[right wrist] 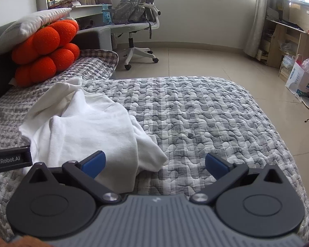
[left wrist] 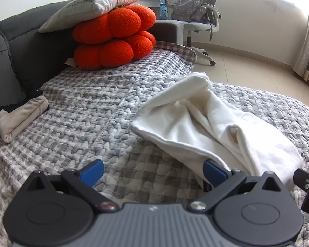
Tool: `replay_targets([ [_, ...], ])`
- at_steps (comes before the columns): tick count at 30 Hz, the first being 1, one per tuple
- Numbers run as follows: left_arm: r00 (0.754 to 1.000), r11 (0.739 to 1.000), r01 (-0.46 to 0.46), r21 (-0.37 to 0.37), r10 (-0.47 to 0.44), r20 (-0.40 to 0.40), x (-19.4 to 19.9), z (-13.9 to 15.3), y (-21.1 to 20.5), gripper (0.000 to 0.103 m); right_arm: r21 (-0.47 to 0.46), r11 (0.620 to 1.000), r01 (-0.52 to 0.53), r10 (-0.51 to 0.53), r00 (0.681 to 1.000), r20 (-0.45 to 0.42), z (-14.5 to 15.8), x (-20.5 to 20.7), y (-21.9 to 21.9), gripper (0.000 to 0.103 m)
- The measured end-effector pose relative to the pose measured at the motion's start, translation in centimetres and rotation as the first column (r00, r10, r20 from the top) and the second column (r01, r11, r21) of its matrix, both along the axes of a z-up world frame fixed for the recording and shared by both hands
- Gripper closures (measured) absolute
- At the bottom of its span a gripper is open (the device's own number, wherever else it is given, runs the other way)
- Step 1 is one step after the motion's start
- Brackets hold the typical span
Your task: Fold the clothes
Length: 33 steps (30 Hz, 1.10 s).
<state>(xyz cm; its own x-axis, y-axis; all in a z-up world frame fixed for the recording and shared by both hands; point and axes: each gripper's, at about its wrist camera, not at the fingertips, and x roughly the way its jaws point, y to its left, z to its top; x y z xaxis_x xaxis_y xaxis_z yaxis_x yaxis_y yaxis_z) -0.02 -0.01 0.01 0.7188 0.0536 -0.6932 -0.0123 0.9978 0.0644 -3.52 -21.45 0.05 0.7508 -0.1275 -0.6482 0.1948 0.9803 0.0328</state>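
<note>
Right then, both claws were wide apart and held nothing. The left claw [left wrist: 153,173] and right claw [right wrist: 155,164] sat low over the checked blanket [right wrist: 195,111]. The white shirt [right wrist: 88,123] lay crumpled on it, near both claws.

The crumpled white cotton garment [left wrist: 206,123] [right wrist: 88,123] is lying in a loose heap on the bed surface. Its fabric is bunching into soft folds and ridges, with one hemmed edge running along its left side and a rounded lobe pointing away toward the far end.
</note>
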Motion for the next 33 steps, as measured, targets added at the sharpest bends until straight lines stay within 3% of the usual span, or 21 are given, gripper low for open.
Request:
replay_targets([
  [8,1.000,1.000,0.000,0.000,0.000,0.022,-2.3,0.6,-1.1,0.000,0.003,1.000,-0.003,0.003,1.000,0.011,0.1,0.3,0.6,0.000],
  [33,0.999,1.000,-0.022,0.003,0.022,0.042,-3.1,1.3,0.8,0.000,0.007,1.000,-0.004,0.004,1.000,0.018,0.4,1.2,2.1,0.000],
])
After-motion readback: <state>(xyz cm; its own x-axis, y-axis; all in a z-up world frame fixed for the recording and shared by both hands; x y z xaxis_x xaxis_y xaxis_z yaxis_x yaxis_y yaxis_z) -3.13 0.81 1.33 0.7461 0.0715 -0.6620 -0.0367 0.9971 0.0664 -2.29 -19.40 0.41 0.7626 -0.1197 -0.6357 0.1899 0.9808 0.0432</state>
